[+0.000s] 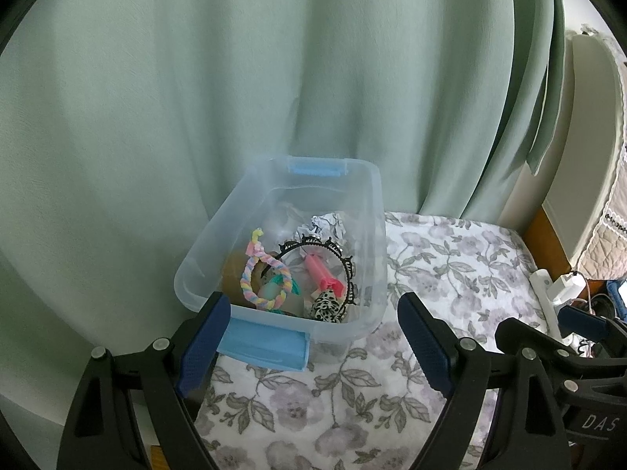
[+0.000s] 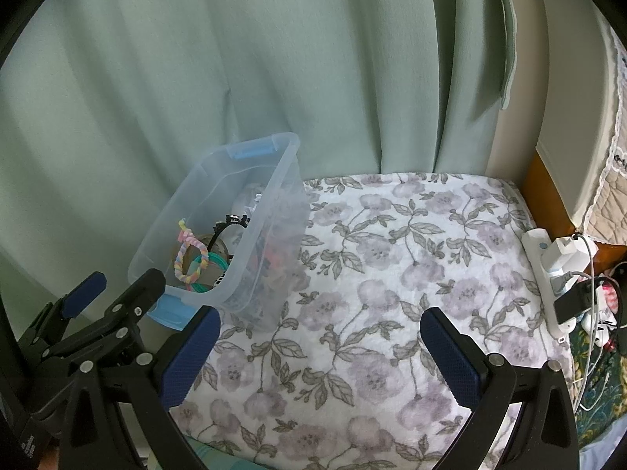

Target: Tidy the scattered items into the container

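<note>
My left gripper (image 1: 313,337) released, nothing between pads; container (image 1: 368,211) dead ahead, pastel braided ring (image 1: 254,278) inside. My right gripper (image 2: 319,356) released too (over floral blanket (image 2: 392,254)).

The clear container's (image 2: 250,243) frosted wall blurs the colourful items behind it in the right wrist view, its near blue latch (image 2: 170,311) sits partly behind the left gripper's fingers (image 2: 137,293), and the power strip (image 2: 548,274) is partly covered by plugs.
</note>
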The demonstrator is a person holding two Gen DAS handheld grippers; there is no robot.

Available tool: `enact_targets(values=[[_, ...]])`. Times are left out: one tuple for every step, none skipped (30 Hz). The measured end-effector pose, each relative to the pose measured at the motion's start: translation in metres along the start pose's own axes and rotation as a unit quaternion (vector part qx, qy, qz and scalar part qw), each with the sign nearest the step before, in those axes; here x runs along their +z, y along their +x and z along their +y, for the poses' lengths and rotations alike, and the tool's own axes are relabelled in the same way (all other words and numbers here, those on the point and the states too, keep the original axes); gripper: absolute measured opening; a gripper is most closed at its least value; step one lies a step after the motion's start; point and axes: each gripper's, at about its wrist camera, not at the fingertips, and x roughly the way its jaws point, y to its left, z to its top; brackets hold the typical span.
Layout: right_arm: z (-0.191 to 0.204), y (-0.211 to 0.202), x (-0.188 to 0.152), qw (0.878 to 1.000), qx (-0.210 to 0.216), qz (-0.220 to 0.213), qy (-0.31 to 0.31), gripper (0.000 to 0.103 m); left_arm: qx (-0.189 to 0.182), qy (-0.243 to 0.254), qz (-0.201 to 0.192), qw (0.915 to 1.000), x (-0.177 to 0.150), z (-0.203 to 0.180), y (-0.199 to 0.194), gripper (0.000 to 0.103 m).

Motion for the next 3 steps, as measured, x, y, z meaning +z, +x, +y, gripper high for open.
enact_targets(values=[[0.0000,0.0000,0.0000,1.000,0.000,0.000,0.000,0.103,0.000,0.000,0.000,1.0000,-0.0001,-0.0001,0.0000,0.088],[0.0005,-0.0002,-0.0003,1.000,0.000,0.000,0.000,0.103,0.000,0.000,0.000,1.0000,0.0000,0.0001,0.0000,0.088],[0.0011,-0.0003,-0.0003,1.000,0.000,0.000,0.000,0.103,0.000,0.000,-0.001,1.0000,-0.0001,0.0004,-0.0003,0.088]])
